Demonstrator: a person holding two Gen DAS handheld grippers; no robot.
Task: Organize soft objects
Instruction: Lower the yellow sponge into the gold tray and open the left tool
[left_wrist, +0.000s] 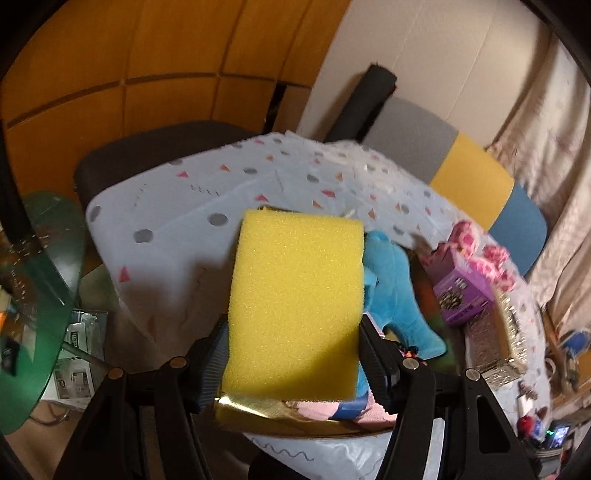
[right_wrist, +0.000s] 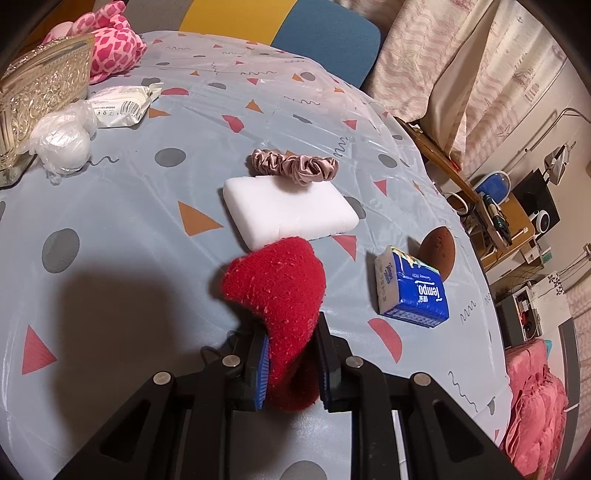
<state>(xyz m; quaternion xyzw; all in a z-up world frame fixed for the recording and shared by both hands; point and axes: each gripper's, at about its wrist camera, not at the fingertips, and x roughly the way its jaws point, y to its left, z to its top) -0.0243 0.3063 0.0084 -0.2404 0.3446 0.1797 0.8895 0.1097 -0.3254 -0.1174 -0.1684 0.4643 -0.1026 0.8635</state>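
Both my grippers loaded, mid-sort.

My left gripper (left_wrist: 293, 354) pinches the yellow sponge (left_wrist: 295, 302) above the gold tray (left_wrist: 258, 417) beside the blue plush (left_wrist: 399, 295); my right gripper (right_wrist: 291, 363) clamps the red cloth (right_wrist: 280, 295) over the table (right_wrist: 110, 229). The foam could spring loose sideways; the drooping cloth may snag the white sponge (right_wrist: 291, 210).

"Tempo" brand name on blue tissue pack (right_wrist: 412, 290)

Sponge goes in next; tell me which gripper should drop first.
Left, probably. The left gripper holds the yellow sponge directly above the gold tray; the right gripper holds the red knit piece over tablecloth.
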